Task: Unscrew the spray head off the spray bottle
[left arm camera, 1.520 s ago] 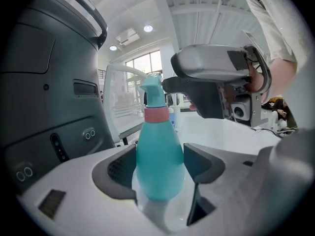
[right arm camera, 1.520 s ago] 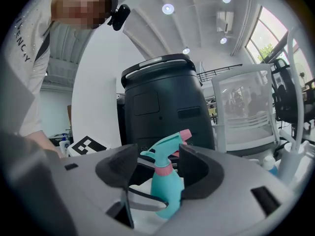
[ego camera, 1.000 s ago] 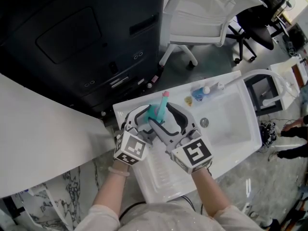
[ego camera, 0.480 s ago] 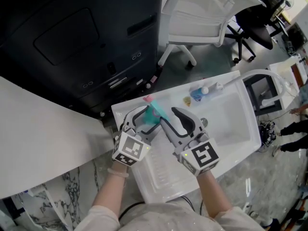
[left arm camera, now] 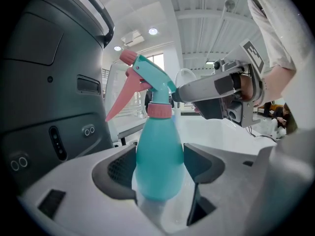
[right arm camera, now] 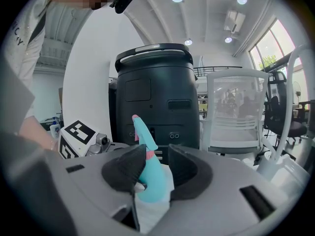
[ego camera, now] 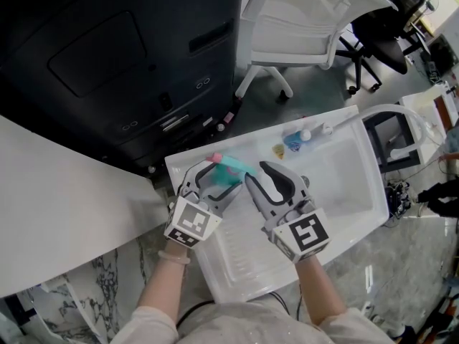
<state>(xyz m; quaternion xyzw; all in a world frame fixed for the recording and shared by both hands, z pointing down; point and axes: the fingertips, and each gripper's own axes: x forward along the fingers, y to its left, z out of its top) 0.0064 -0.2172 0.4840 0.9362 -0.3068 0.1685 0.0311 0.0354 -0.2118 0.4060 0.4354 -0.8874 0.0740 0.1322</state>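
Observation:
A teal spray bottle with a pink collar is held up off the white sink unit. My left gripper is shut on its body, a pad on each side. The teal spray head has a pink nozzle and trigger. In the head view the spray head lies tilted left between the left gripper and the right gripper. My right gripper is closing its jaws round the spray head, and both pads touch it.
A drain sits in the basin, with a blue bottle and small items on the far rim. A tall black machine and a white chair stand behind. A pale counter lies to the left.
The bottle has tipped from upright to leaning left. The right gripper slid a little right and toward me, and its jaws have narrowed round the spray head.

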